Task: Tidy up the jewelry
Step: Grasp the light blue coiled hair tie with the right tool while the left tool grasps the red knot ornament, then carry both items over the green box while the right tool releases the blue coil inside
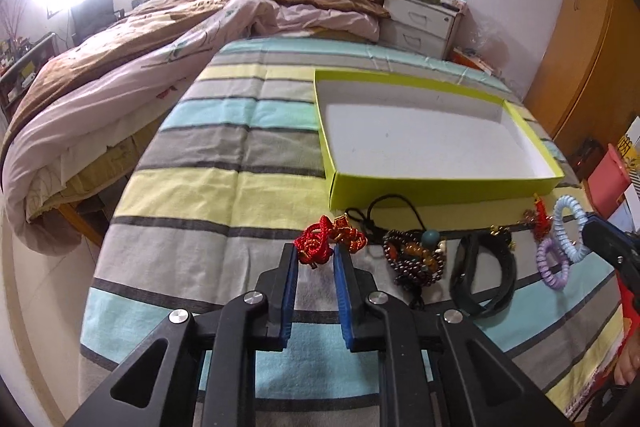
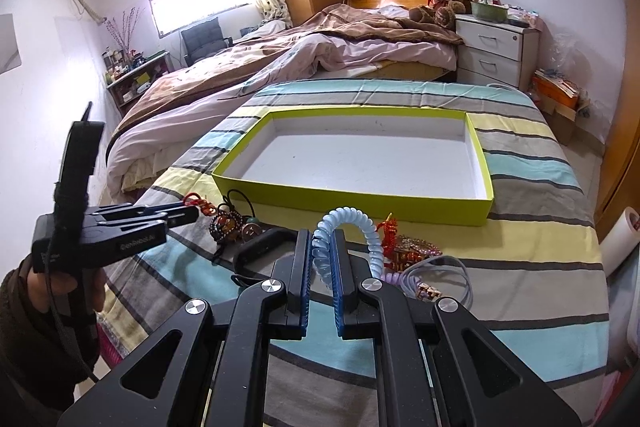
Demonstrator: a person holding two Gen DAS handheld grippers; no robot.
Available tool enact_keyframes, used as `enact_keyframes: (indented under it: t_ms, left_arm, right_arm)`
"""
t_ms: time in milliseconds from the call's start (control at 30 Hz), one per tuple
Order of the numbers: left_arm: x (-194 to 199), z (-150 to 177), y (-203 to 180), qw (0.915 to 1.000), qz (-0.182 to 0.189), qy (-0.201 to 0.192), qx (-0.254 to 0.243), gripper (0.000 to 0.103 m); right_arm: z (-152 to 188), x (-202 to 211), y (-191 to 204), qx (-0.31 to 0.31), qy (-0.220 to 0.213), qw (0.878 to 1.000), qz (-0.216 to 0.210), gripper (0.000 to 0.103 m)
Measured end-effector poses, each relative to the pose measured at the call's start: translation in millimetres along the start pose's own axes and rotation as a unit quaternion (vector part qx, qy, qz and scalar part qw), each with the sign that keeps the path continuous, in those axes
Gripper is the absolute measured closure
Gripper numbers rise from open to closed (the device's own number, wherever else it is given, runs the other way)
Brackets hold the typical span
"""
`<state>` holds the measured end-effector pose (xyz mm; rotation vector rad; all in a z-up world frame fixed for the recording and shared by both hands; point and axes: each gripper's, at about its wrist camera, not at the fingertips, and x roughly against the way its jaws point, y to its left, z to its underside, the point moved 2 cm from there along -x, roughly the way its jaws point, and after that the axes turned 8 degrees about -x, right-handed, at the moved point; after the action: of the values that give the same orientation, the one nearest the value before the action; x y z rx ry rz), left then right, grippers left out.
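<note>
Here both grippers sit at the near edge of the striped bedspread [image 1: 224, 155], each on one end of a row of jewelry laid out in front of a shallow green box [image 2: 352, 201]. The left gripper [image 1: 316, 253] has its two fingers narrowed around a red knotted charm [image 1: 316, 241], which lies at the fingertips; whether the pads actually pinch it or merely flank it I cannot tell. The right gripper [image 2: 322, 247] has its fingers closed in on the pale blue coil band [image 2: 352, 231], whose loop arches up and over to the right of the fingertips, so it looks gripped and partly lifted.

Between the two lie a beaded bracelet [image 1: 416, 255], a black wristband [image 1: 484, 275] and a purple coil band [image 1: 554, 263], with a small red ornament [image 2: 390, 233] just beside the blue coil.

The box lies straight ahead of both sets of fingers, its long side running left to right, parallel to the row. It appears empty. The right gripper looks the better placed to go first: its band only needs carrying forward over the near wall, which is low, though a trailing loop could snag on it
</note>
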<state>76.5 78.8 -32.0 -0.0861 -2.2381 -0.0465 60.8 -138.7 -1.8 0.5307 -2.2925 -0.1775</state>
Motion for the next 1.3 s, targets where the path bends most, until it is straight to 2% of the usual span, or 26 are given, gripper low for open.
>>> enact_keyframes:
  t_ms: [267, 567, 833, 1000, 1167, 1300]
  left_arm:
    - [31.3, -25.5, -5.9, 0.9988, 0.01, -0.046, -0.009, 0.085]
    - [27.9, -71.7, -20.4, 0.997, 0.027, -0.068, -0.024, 0.085]
    - [-10.9, -106.3, -32.8, 0.9972, 0.047, -0.052, -0.028, 0.085]
    - [-34.2, -113.7, -34.1, 0.9978, 0.051, -0.037, -0.022, 0.085]
    - [-47.0, -116.9, -36.4, 0.9978, 0.052, -0.031, -0.025, 0.085]
    - [-53.6, -115.3, -39.2, 0.9978, 0.054, -0.023, -0.032, 0.085]
  right_arm:
    - [-16.1, 9.5, 1.9, 0.011, -0.021, 1.0, 0.015, 0.094]
    - [-56.7, -0.9, -17.3, 0.021, -0.036, 0.998, 0.049, 0.094]
    - [-86.9, -38.6, -42.3, 0.015, -0.022, 0.997, 0.071, 0.094]
    - [-95.2, -59.4, -60.2, 0.006, -0.005, 0.997, 0.079, 0.094]
    - [-97.5, -64.0, -70.9, -0.001, 0.006, 0.997, 0.071, 0.094]
    - [-92.9, -74.6, -69.2, 0.005, 0.052, 0.998, 0.024, 0.094]
